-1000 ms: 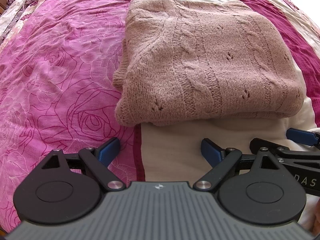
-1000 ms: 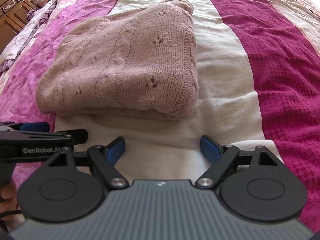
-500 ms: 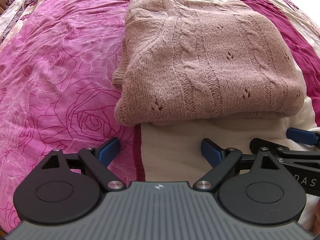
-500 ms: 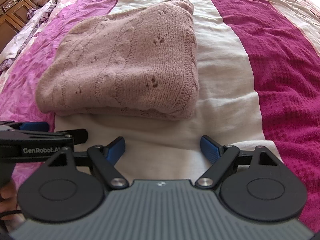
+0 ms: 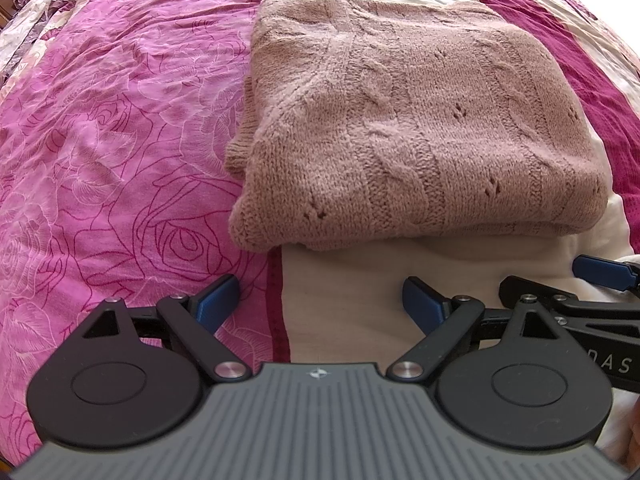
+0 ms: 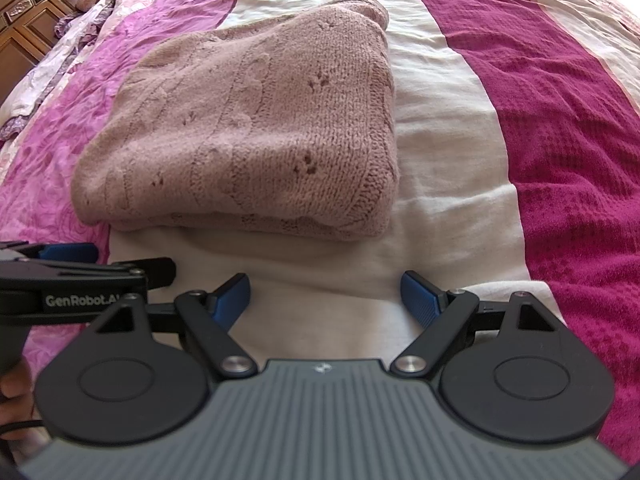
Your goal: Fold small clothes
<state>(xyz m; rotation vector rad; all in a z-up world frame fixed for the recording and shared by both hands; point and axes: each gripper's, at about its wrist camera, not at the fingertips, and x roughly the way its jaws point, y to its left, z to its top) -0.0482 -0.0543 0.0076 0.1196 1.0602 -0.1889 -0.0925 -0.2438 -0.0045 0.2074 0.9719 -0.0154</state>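
A dusty-pink cable-knit sweater (image 5: 420,132) lies folded into a thick rectangle on the bed; it also shows in the right wrist view (image 6: 248,132). My left gripper (image 5: 320,300) is open and empty, hovering just short of the sweater's near edge. My right gripper (image 6: 326,294) is open and empty too, in front of the sweater's near right corner. The two grippers are side by side: the right one shows at the right edge of the left wrist view (image 5: 592,280), the left one at the left edge of the right wrist view (image 6: 80,276).
The bedspread has a pink rose-print band (image 5: 100,140), a cream band (image 6: 440,128) under the sweater and a dark magenta band (image 6: 560,120). A carved wooden headboard (image 6: 24,20) stands at the far left.
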